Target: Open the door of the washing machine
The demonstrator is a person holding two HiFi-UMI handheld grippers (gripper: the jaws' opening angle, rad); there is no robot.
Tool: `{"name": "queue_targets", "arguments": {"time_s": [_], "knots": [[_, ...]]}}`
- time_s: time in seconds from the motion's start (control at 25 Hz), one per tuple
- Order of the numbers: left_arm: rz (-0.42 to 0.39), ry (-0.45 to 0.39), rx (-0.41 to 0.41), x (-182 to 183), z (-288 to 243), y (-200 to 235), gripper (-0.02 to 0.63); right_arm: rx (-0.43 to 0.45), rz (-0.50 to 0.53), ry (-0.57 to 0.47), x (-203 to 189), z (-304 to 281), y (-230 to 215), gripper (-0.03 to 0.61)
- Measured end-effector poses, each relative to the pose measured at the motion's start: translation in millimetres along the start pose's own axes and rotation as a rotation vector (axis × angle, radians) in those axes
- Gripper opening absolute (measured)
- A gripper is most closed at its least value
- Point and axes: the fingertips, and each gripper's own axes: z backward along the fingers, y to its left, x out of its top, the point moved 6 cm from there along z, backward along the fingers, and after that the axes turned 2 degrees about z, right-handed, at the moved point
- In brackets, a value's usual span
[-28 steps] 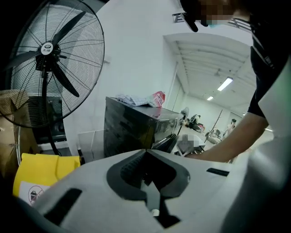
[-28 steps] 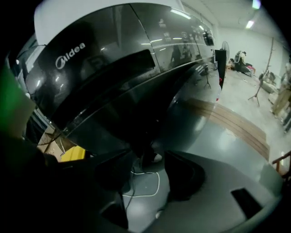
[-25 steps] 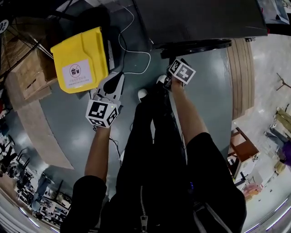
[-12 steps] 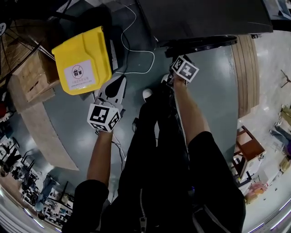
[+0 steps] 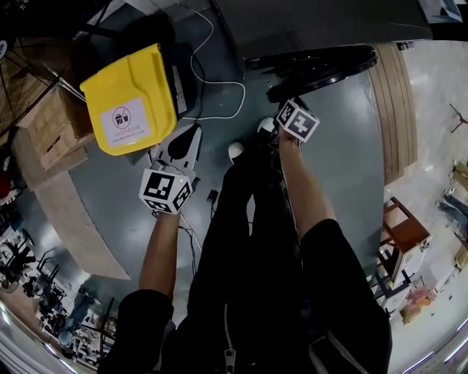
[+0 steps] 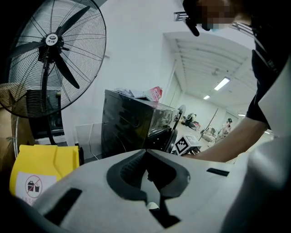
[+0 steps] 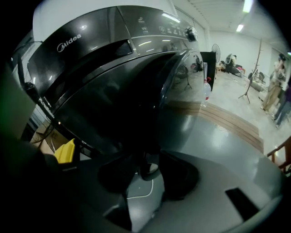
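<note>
Right gripper view: jaws, just closing, grip the door.

Dark Midea washing machine fills the frame, round door swung partway open. The right gripper jaws have just been closing, door rim between them. Too dark to see if they're actually biting.

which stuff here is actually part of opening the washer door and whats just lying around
For the job: washing machine; its door, partly open; right gripper, fingers just closing, door's edge seemingly between them.
Lying about: yellow bin; fan; cardboard box; white cable; left gripper, empty.
</note>
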Motion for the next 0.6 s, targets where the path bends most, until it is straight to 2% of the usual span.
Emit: {"name": "queue_targets", "arguments": {"time_s": [0.24, 0.6], "knots": [[-0.025, 0.009, -0.052, -0.4, -8.9, -21.0, 0.002, -0.047, 0.069, -0.013, -26.8, 25.8, -33.7, 0.127], [-0.091, 0.035, -0.171, 4.3, -50.0, -80.7, 0.002, -0.029, 0.15, 0.024, -48.8, 57.2, -93.8, 0.107]]}}
